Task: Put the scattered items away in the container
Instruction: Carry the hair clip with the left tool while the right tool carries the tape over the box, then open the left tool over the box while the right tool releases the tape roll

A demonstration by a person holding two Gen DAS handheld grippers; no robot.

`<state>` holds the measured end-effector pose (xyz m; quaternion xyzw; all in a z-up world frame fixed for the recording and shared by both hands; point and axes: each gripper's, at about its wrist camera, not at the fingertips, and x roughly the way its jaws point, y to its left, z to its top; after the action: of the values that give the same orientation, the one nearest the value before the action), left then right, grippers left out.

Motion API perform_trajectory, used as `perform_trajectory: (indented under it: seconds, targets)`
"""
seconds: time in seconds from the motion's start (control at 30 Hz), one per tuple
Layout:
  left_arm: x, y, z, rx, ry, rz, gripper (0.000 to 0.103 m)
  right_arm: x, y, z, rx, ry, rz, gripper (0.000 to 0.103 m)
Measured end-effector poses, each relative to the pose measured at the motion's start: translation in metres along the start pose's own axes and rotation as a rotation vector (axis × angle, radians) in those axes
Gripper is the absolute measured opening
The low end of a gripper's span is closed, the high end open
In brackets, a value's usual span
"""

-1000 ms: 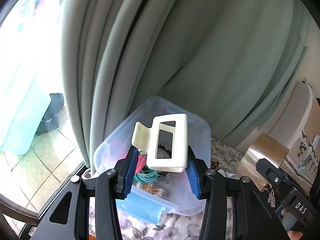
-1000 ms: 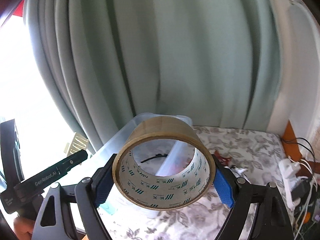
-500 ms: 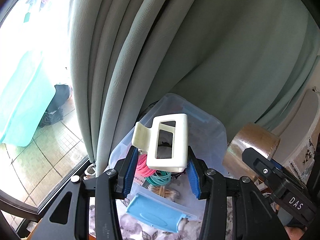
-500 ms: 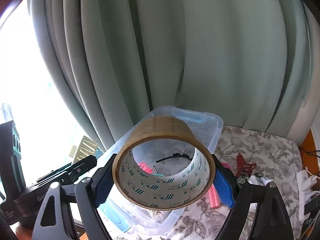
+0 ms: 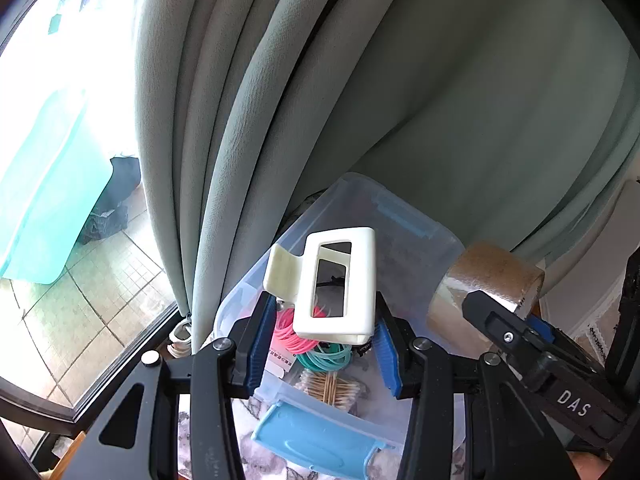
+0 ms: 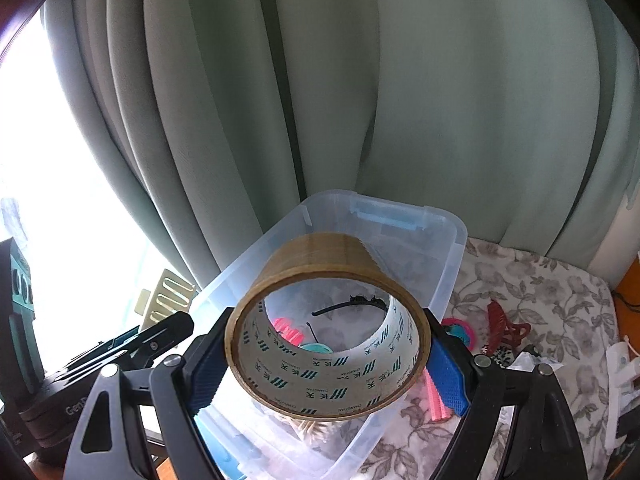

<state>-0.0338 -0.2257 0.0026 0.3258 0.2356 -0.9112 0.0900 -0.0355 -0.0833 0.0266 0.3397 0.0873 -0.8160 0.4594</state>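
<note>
1. Left gripper (image 5: 326,340) pinches a cream hair claw clip (image 5: 336,284) by its lower body, blue pads on both sides. The clip stands upright above the jaws, so opening them should drop it straight down.
2. Right gripper (image 6: 326,360) clamps a brown packing tape roll (image 6: 326,344) across its outer diameter, jaws wide because the roll is wide. The core faces the camera, so the landing spot shows through it.
3. Both loads hang over the clear plastic storage box (image 6: 450,276), which sits at the table's far left edge against the curtain (image 6: 440,100). My read: both are lined up for release.
4. Already in the box: pink hair ties (image 5: 290,334), teal hair ties (image 5: 330,358), cotton swabs (image 5: 332,388), black headband (image 6: 348,304).
5. Still out on the floral tablecloth (image 6: 540,292), right of the box: pink round item (image 6: 460,330), red claw clip (image 6: 506,326), pink strips (image 6: 436,402).
6. Risk: the roll may land on edge and trundle inside the box.
</note>
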Motion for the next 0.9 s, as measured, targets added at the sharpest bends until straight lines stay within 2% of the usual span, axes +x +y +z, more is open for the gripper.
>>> perform_trajectory:
  seconds: [0.9]
  targets:
    - [0.026, -0.004, 0.012, 0.011, 0.060, 0.006, 0.048, 0.040, -0.019, -0.006, 0.021, 0.071, 0.001, 0.088]
